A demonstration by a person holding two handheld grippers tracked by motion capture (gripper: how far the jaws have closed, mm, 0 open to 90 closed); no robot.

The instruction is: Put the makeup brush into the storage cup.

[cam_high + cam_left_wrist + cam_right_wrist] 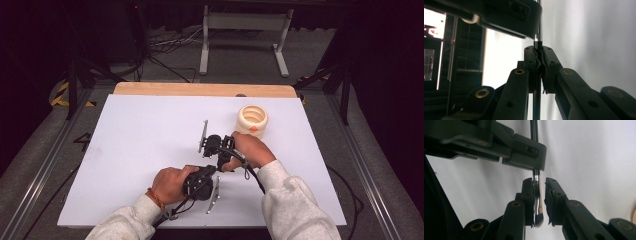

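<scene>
A slim makeup brush (536, 192) with a black handle (537, 43), a silver ferrule and a dark tuft runs between my two grippers, which face each other over the white table sheet (145, 150). My left gripper (538, 50) is shut on the handle, its pads pressed together around it. My right gripper (539, 181) is open around the ferrule and tuft, with a clear gap between the brush and one pad. In the high view the left gripper (211, 172) sits near the front middle and the right gripper (223, 161) is just behind it.
A cream ribbed round holder (252, 120) with an orange mark stands behind the right hand, close to it. A wooden strip (200, 89) borders the sheet at the back. Beyond are dark floor, cables and a grey stand (245, 30).
</scene>
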